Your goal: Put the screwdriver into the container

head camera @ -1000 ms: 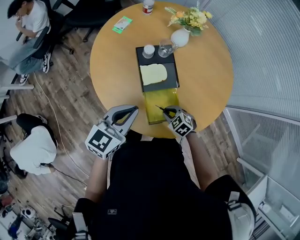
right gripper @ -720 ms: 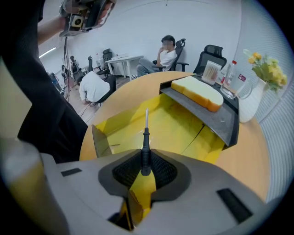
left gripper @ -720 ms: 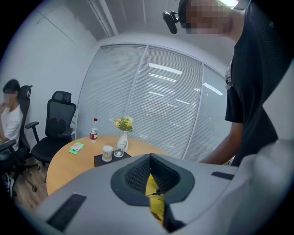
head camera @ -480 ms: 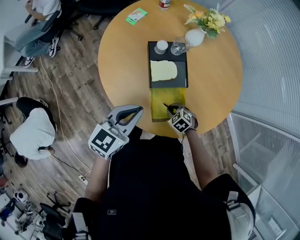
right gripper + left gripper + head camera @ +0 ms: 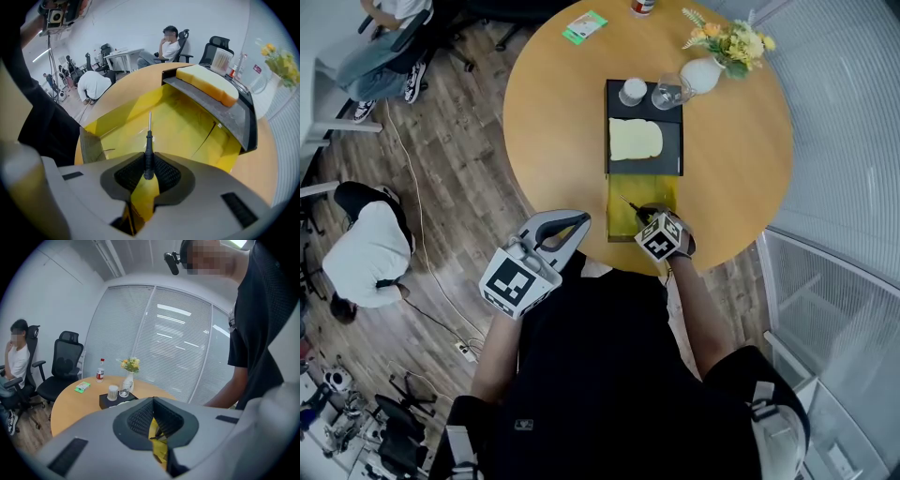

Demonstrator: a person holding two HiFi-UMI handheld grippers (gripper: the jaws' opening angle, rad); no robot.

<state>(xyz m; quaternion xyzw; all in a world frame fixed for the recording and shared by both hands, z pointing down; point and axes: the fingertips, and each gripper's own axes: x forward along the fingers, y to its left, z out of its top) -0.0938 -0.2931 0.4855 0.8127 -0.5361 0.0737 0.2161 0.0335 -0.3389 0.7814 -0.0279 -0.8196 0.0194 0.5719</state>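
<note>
Screwdriver [image 5: 148,145]: black handle pinched in right gripper [image 5: 148,172], tip toward 12 o'clock, above yellow container [image 5: 117,123].
Container place: 6 o'clock edge of table [image 5: 553,122], open top.
Left gripper [image 5: 153,420]: jaws together, nothing held, 7 o'clock.
Advice: lower inside walls, release low.

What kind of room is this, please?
Probably an office meeting room: a round wooden table, black swivel chairs beside it, and slatted blinds along the wall.
</note>
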